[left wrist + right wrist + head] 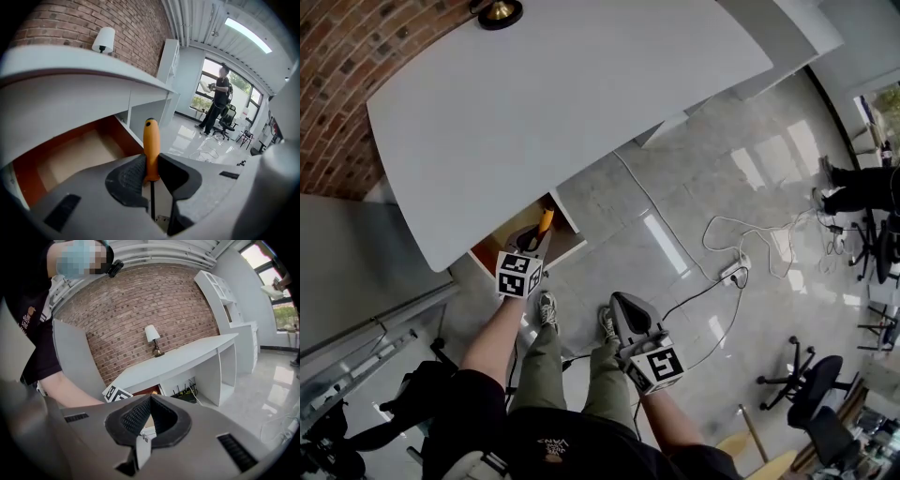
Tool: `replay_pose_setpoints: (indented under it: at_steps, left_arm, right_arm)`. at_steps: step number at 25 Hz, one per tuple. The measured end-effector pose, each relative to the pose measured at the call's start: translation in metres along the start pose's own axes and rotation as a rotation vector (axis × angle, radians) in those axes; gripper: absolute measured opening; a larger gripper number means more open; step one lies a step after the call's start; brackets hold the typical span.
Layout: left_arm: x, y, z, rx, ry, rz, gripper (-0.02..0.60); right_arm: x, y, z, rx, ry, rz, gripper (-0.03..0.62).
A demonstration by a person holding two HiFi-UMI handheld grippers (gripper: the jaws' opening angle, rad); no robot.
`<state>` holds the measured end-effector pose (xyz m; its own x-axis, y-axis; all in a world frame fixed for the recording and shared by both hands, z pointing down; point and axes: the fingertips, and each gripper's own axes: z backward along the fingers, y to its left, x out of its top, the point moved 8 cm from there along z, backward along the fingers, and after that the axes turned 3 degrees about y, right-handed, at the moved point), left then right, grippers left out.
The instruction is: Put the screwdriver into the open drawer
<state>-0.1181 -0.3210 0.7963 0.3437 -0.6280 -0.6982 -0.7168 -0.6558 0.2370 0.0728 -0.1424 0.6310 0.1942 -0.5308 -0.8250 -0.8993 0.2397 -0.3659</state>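
My left gripper [150, 169] is shut on the screwdriver [151, 147], whose orange handle sticks out past the jaws and whose dark shaft runs back between them. In the head view the left gripper [532, 241] hangs over the open drawer [492, 251], with the orange handle of the screwdriver [546, 221] pointing into it. The open drawer [70, 154] has a red-brown wall and a pale bottom under the white desk [70, 93]. My right gripper [150, 401] is shut with nothing in it, held lower right above the floor [626, 309].
A white desk [562, 84] fills the upper head view, with a lamp [499, 11] at its back by the brick wall. Cables and a power strip [733, 272] lie on the tiled floor. Office chairs [814, 384] stand at right. A person [218, 101] stands far off by the windows.
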Motion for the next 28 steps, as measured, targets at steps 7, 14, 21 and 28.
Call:
replay_pose_setpoints:
  at_steps: [7, 14, 21, 28]
  left_arm:
    - [-0.019, 0.023, -0.034, 0.070, 0.120, 0.037, 0.083]
    - [-0.027, 0.038, -0.060, 0.105, 0.190, 0.078, 0.083]
    - [-0.031, 0.045, -0.084, 0.091, 0.242, 0.134, 0.083]
    - [-0.036, 0.052, -0.099, 0.074, 0.301, 0.161, 0.083]
  right_arm:
    - [-0.014, -0.006, -0.015, 0.014, 0.035, -0.021, -0.005]
    - [-0.029, -0.015, -0.021, 0.011, 0.055, -0.038, -0.005]
    - [-0.038, -0.020, -0.019, 0.009, 0.066, -0.047, -0.005]
    - [-0.048, -0.027, -0.014, -0.006, 0.080, -0.065, -0.005]
